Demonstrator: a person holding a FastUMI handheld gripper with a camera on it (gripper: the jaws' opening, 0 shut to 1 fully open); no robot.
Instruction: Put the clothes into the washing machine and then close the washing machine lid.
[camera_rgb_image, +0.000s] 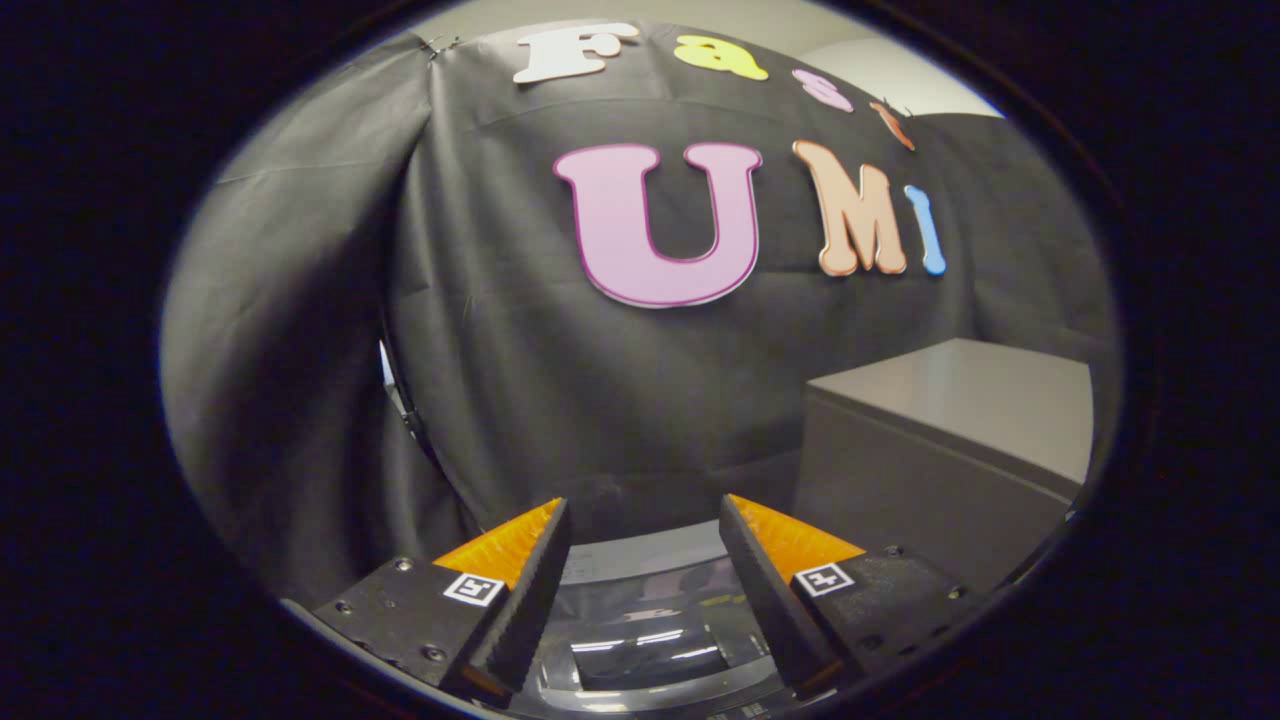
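Observation:
My gripper (645, 520) stands open, its two orange-and-black fingers (520, 580) spread wide with nothing between them. Below and between the fingers lies the washing machine's glossy lid (640, 650), a dark transparent panel in a pale rim that reflects the ceiling lights. It looks closed flat, though I cannot tell for certain. I am held above the machine, looking level toward the black cloth wall beyond it.
A grey box-shaped cabinet (950, 440) stands to the right, beyond the right finger. The black cloth wall (560, 380) hangs close behind the machine, with a fold and a narrow gap (395, 390) at the left.

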